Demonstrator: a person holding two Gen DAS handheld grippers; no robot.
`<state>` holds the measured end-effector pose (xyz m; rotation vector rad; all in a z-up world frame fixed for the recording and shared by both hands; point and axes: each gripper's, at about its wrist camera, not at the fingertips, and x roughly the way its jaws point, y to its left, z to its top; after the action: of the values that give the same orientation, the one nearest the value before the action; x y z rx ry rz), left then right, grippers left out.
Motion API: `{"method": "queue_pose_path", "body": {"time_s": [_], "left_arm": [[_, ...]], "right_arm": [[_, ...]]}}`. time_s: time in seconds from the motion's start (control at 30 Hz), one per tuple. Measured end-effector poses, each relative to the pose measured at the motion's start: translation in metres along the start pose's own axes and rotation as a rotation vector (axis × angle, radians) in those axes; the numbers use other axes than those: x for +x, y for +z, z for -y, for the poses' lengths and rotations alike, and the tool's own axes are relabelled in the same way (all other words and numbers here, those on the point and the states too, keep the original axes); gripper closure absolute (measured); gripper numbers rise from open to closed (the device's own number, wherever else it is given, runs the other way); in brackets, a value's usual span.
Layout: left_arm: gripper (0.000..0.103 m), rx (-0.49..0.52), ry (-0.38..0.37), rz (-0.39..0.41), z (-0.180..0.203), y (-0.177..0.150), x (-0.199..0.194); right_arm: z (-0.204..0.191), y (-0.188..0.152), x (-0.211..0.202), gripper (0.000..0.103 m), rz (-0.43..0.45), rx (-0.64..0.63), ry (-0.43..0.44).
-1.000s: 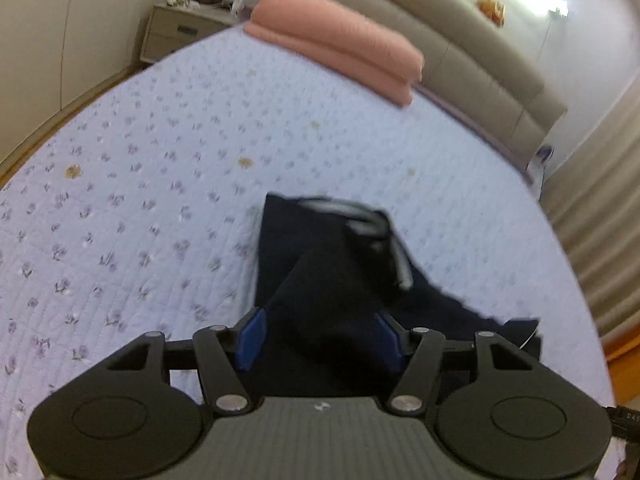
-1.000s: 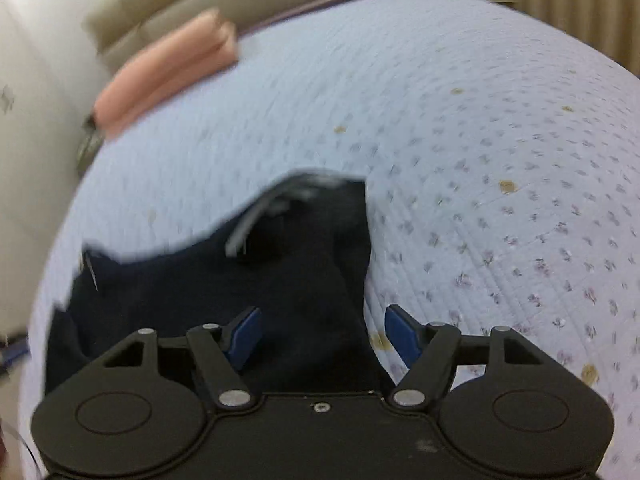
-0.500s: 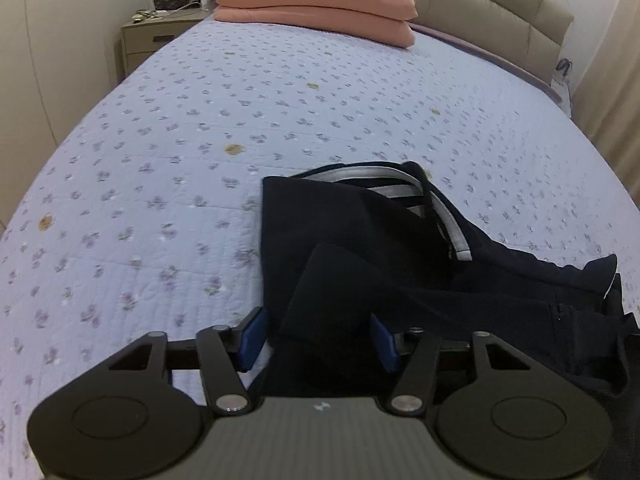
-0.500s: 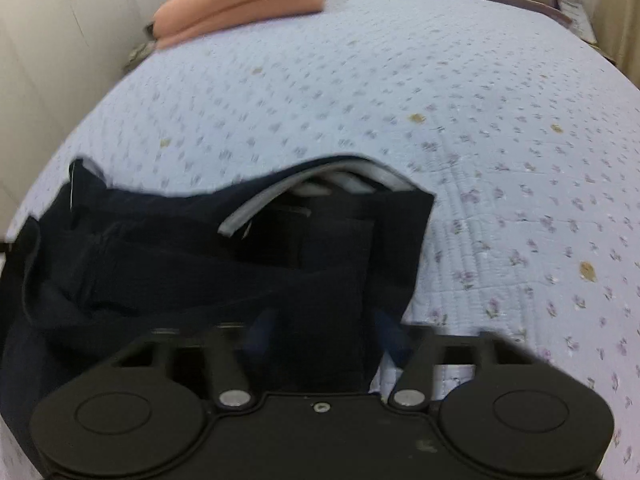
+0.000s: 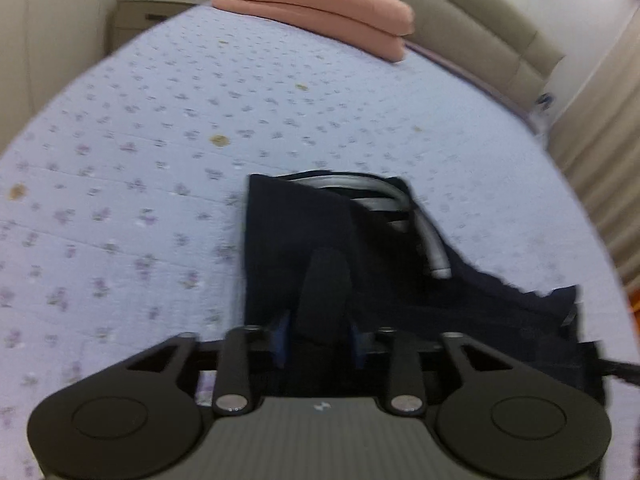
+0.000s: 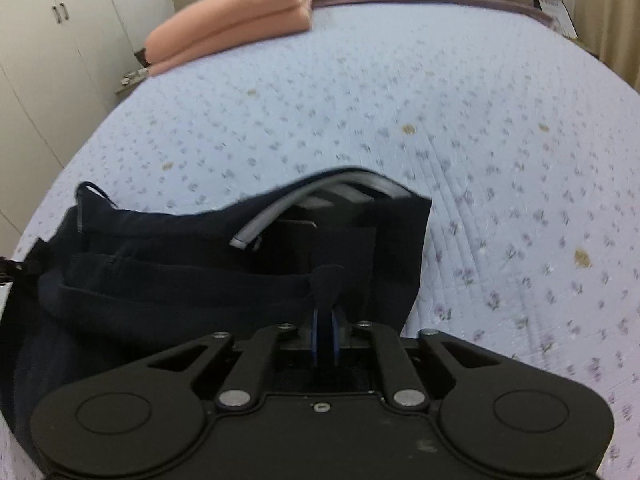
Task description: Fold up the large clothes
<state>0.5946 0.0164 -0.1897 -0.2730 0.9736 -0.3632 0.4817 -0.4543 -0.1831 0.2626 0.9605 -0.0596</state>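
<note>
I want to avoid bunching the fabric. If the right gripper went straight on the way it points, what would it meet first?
The right gripper is already shut on a fold of the dark garment. Straight ahead lies more of that garment, up to its grey striped waistband, then probably the floral bedspread; depth is unclear.

bed [image 5: 160,128]: covered with a pale blue quilted spread, tiny flower print
headboard edge: a folded pink blanket [image 5: 320,12] is laid there
near edge, middle: dark navy garment [image 5: 312,240] is spread out, kinda rumpled

One dark garment [image 5: 304,236], two grippers [image 6: 325,330]
</note>
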Motion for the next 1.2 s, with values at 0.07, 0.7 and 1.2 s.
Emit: {"method": "queue_pose_path", "body": {"time_s": [0.07,0.7,1.2], "left_arm": [[0.045,-0.020,-0.052,-0.006,-0.003,0.001,0.003],[0.089,0.061,0.006,0.330,0.041,0.067,-0.052],[0.052,0.143,0.449,0.253,0.050,0.062,0.066]], "right_arm": [[0.003,0.001,0.007,0.064,-0.012,0.041,0.014],[-0.038,0.062,-0.058,0.098,0.392,-0.154,-0.251],[-0.036,0.071,0.052,0.045,0.178,-0.177,-0.468]]}}
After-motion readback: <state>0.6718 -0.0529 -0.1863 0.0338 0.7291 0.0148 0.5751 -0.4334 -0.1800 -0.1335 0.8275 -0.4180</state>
